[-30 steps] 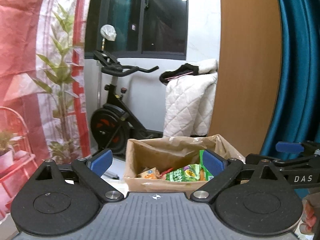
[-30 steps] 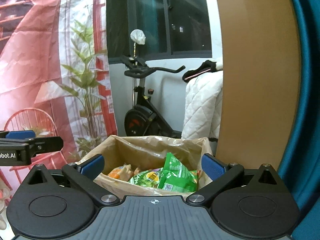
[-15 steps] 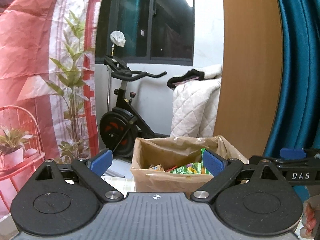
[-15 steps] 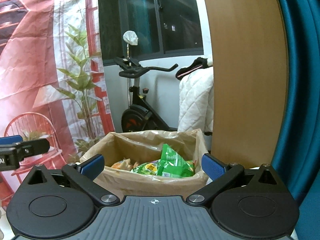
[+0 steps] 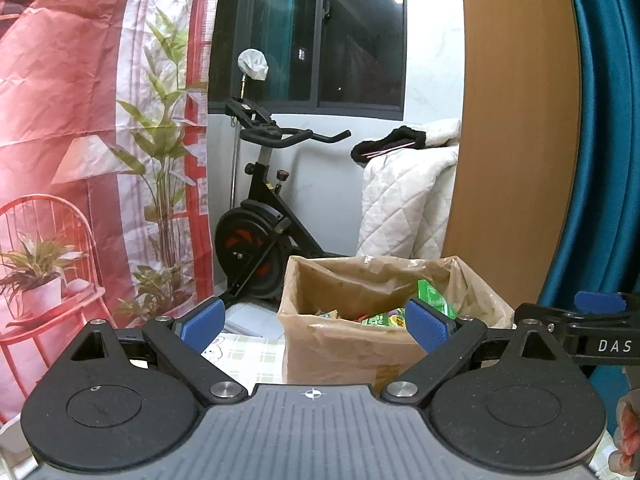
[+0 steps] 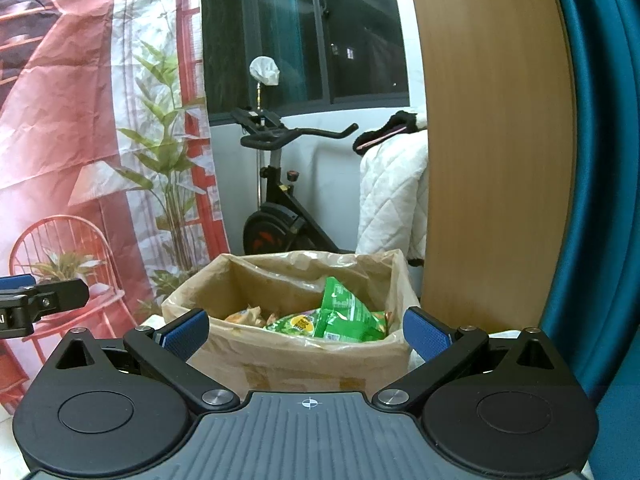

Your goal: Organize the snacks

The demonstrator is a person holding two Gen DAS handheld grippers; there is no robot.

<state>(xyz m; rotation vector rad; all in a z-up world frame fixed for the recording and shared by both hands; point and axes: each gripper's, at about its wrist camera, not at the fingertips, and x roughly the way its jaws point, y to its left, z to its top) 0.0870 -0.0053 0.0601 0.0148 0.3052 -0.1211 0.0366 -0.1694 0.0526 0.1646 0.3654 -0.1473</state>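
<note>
A cardboard box (image 6: 304, 364) lined with a crinkled brown plastic bag (image 6: 280, 276) stands ahead of both tools, on a table covered by a checked cloth (image 5: 248, 354). The bag's edges fold out over the box rim. Inside lie the snacks: a green packet (image 6: 344, 314) leans up against the right side, a second green packet with a yellow round mark (image 6: 298, 324) lies flat beside it, and orange-toned packets (image 6: 248, 315) sit toward the left. From the left wrist view only the tops of the green packets (image 5: 434, 300) show above the box's near wall (image 5: 344, 356).

The left gripper (image 5: 316, 326) has its jaws spread wide and holds nothing; the box shows between its blue pads (image 5: 200, 324). The right gripper (image 6: 306, 330) is likewise spread wide and empty, with the box framed between its pads (image 6: 426, 336). Each tool's tip is seen at the edge of the other's view, side by side, short of the box.

Behind the box stand an exercise bike (image 5: 260, 232), a white quilt (image 5: 404, 204) draped beside a wooden panel (image 6: 492, 140), and a red printed backdrop (image 6: 80, 120).
</note>
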